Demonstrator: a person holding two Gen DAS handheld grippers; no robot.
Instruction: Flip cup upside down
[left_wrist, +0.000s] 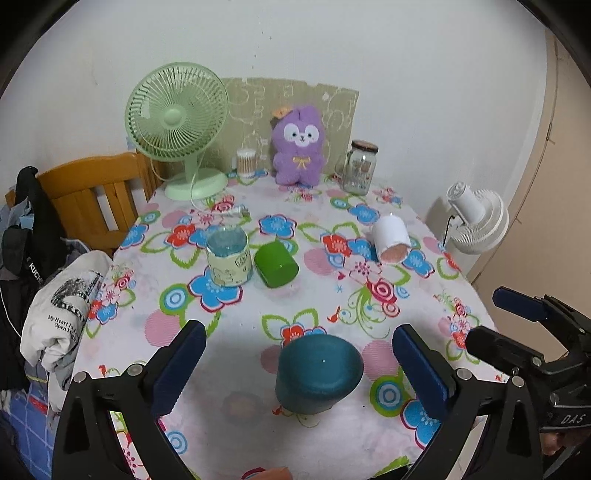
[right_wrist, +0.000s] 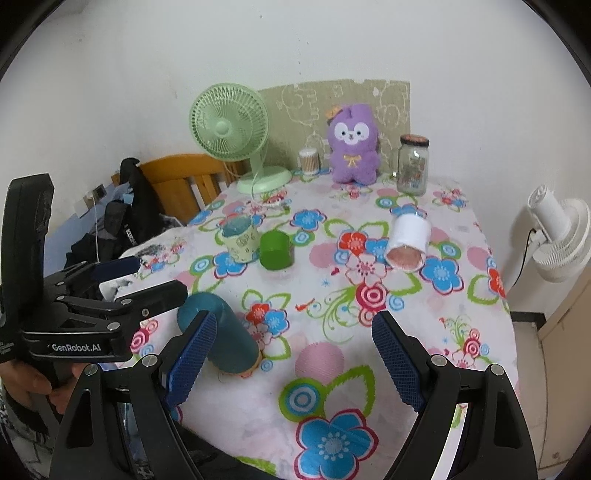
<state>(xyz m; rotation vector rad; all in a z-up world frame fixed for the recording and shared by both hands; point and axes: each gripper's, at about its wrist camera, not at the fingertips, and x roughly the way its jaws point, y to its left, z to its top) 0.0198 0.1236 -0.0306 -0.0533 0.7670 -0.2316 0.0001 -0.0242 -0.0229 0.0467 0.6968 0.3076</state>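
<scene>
Both wrist views face forward, close over shared floral table (left_wrist: 332, 314).

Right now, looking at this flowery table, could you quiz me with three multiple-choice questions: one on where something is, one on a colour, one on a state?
1. Where does the purple plush toy sit?
A. at the table's far edge by the wall
B. on the chair
C. between the left gripper's fingers

2. What colour is the desk fan on the table?
A. red
B. light green
C. black

3. How is the teal cup nearest the left gripper?
A. bottom up
B. lying on its side
C. lifted off the table

Answers: 1 A, it sits against the wall panel; 2 B, cage and base are pale green; 3 A, its closed base faces upward.
</scene>
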